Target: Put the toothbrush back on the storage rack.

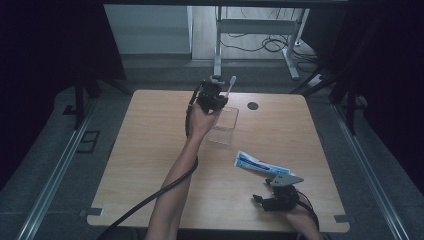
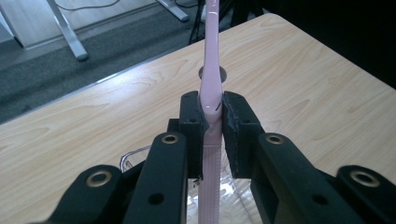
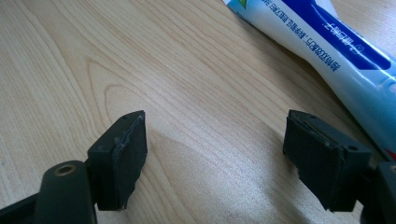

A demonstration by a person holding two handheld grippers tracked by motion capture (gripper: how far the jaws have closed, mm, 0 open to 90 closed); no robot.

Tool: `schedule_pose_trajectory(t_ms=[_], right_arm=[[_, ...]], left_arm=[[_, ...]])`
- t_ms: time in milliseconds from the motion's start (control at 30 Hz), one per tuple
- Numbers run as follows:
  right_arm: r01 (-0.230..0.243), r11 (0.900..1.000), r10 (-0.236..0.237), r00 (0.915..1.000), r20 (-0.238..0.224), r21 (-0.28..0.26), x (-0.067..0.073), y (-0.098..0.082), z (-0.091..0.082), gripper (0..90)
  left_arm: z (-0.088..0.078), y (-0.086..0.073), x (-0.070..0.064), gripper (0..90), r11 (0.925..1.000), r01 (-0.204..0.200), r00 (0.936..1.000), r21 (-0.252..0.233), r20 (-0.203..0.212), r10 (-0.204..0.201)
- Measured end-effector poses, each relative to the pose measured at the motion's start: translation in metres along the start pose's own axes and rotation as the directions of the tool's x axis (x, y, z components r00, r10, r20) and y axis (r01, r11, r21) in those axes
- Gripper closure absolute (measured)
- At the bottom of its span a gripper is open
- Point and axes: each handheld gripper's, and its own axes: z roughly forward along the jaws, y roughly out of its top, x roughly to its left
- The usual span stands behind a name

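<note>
My left gripper (image 1: 218,90) is held up over the far middle of the table, shut on a pink toothbrush (image 2: 209,116) whose handle runs between the jaws and whose head end (image 1: 232,82) points away. A clear plastic cup (image 1: 223,126) stands just below that gripper, and its rim (image 2: 135,154) peeks out under the jaws. My right gripper (image 1: 262,196) rests low near the front right edge, open with bare wood between its fingertips (image 3: 122,154). A white and blue toothpaste tube (image 1: 260,163) lies just beyond it, close to the right jaw (image 3: 327,51).
The wooden table (image 1: 150,150) has a round cable hole (image 1: 253,105) at the far side. A desk frame with cables (image 1: 260,35) stands on the floor beyond. Dark curtains flank both sides. A thick cable (image 1: 145,202) trails off the front edge.
</note>
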Motion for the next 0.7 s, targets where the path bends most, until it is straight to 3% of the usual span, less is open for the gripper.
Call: schedule_pose_trajectory(t_ms=[700], right_arm=[[-0.001, 1.000, 0.001, 1.0000, -0.002, 0.000, 0.000, 0.000, 0.000, 21.9]], left_arm=[[0.023, -0.025, -0.006, 78.8, 0.9971, -0.032, 0.9991, 0.069, -0.027, 0.034]])
